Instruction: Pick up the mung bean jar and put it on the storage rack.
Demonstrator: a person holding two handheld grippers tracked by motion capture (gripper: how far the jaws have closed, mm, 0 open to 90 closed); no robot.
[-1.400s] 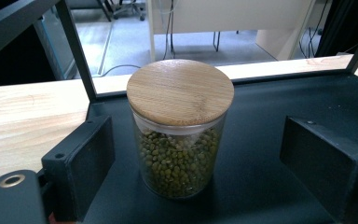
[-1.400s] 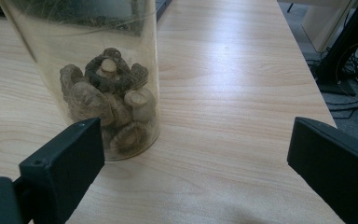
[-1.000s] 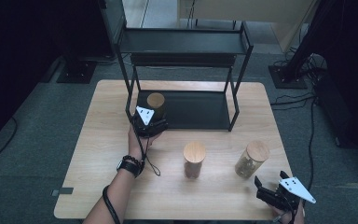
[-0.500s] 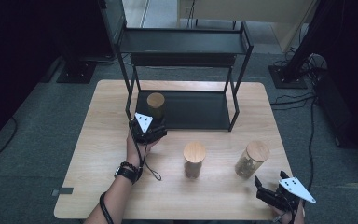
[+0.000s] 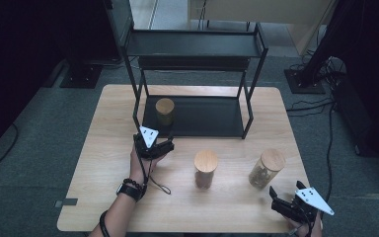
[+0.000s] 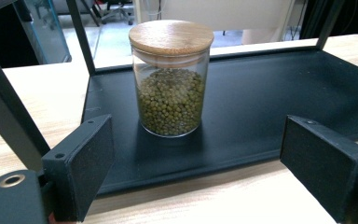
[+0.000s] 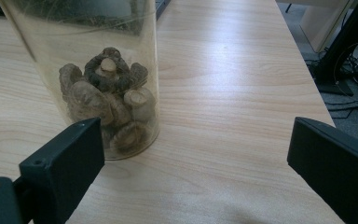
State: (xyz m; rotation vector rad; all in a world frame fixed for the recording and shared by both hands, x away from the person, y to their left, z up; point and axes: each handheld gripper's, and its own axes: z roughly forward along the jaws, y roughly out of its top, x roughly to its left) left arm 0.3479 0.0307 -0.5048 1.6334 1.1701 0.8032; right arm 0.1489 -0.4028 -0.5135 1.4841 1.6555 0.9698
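A glass jar of green beans (image 5: 165, 112) (image 6: 171, 79) with a wooden lid stands upright on the bottom tray (image 5: 212, 116) (image 6: 270, 93) of a black rack. My left gripper (image 5: 154, 143) (image 6: 205, 158) is on the table just in front of that tray. It points at the jar, is open and holds nothing. A jar of dried mushrooms (image 5: 266, 169) (image 7: 102, 84) stands at the right front. My right gripper (image 5: 282, 200) (image 7: 196, 158) is near the table's front edge, open. The mushroom jar is ahead of its left jaw, not between the jaws.
A third jar with a wooden lid (image 5: 206, 169) stands in the middle of the wooden table (image 5: 103, 148). The rack's black posts (image 5: 249, 116) and upper shelf (image 5: 192, 44) frame the tray. Cables and stands (image 5: 321, 74) lie on the floor to the right.
My left gripper has drawn back from the bean jar toward the person, off the tray and onto the table. The jar has stayed on the tray. The right gripper has not moved.
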